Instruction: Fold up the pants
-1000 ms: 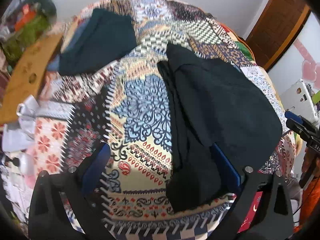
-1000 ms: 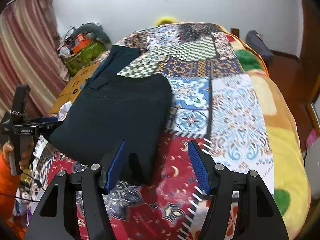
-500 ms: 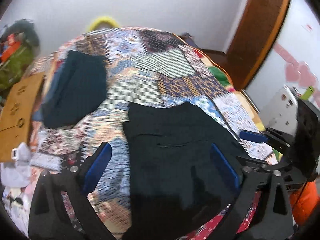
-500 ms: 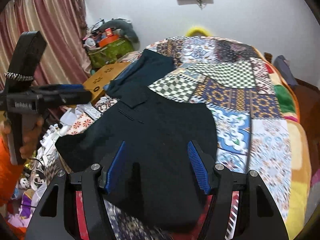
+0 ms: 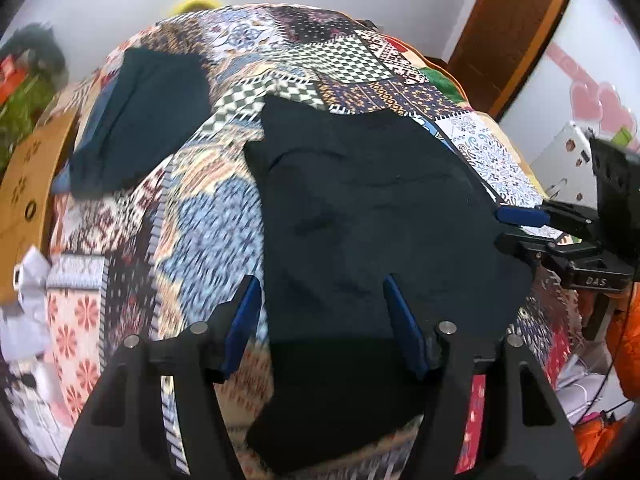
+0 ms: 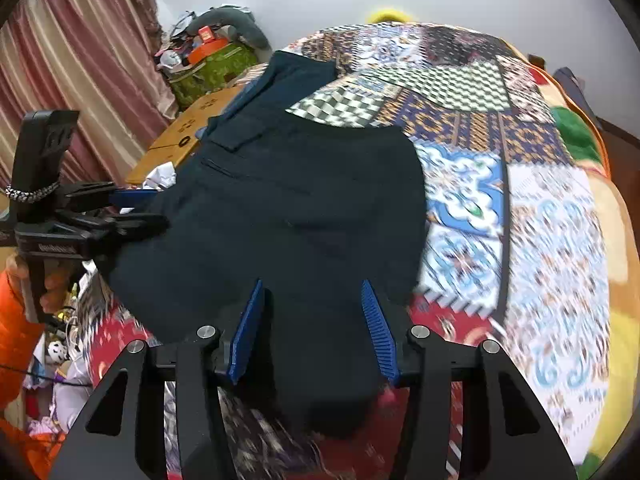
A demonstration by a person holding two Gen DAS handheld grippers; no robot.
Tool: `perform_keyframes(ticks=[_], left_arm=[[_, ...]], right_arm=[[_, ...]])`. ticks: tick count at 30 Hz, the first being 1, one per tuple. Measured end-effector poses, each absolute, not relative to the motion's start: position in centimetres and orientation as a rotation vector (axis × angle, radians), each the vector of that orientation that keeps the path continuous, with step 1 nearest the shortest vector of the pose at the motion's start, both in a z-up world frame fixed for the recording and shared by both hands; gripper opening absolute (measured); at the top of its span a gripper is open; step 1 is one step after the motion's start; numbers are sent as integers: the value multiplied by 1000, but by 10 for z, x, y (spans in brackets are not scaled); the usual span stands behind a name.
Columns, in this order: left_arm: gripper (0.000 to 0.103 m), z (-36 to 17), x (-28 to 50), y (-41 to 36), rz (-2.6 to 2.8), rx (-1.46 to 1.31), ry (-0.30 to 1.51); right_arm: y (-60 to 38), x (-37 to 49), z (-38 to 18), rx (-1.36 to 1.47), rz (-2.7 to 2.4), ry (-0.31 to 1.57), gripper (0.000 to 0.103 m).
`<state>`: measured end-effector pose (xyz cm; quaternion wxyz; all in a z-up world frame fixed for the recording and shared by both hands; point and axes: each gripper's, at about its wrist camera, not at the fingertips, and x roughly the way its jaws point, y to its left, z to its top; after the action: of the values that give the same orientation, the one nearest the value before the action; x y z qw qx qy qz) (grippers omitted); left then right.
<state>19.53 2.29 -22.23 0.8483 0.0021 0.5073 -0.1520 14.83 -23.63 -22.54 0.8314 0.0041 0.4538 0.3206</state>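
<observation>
**Item record: dark pants on patchwork bed, both grippers over the cloth**

1. Pants (image 5: 372, 216): black, lying flat on the patchwork bedspread (image 5: 216, 216). In my left wrist view they fill the centre and run down to 6 o'clock between my fingers. In my right wrist view the same pants (image 6: 280, 216) spread from the centre toward 10 o'clock, with a pocket flap and seam lines showing near 11 o'clock.

2. My left gripper (image 5: 322, 320): blue-padded fingers spread apart, cloth lying between and beneath them. I cannot tell whether the pads touch the fabric. It also shows at 9 o'clock in the right wrist view (image 6: 136, 210), at the pants' edge.

3. My right gripper (image 6: 312, 324): fingers apart, the lower end of the pants running between them. Seen from the left wrist view at 3 o'clock (image 5: 516, 228), its tips at the pants' right edge.

4. Second dark garment (image 5: 136, 120): folded, at 10 o'clock in the left view, well apart from the pants.

5. Cardboard piece (image 5: 28, 184): at 9 o'clock, beside the bed.

6. Green box (image 6: 208, 68): at 11 o'clock in the right view, against the curtain (image 6: 80, 60).
</observation>
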Motion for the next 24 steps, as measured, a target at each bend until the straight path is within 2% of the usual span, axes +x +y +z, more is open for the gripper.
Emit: perform_keyframes(ticks=[9, 16, 19, 24], left_arm=[[66, -225, 166, 49, -231, -48, 1047], [67, -216, 153, 54, -182, -32, 1022], [71, -209, 149, 60, -124, -1, 1009], [70, -198, 155, 79, -37, 8, 1011]], right_arm=[[-265, 128, -232, 74, 626, 993, 47], [-278, 115, -228, 13, 582, 1011, 47], [-289, 113, -224, -11, 545, 993, 47], [-305, 122, -209, 33, 515, 943, 47]])
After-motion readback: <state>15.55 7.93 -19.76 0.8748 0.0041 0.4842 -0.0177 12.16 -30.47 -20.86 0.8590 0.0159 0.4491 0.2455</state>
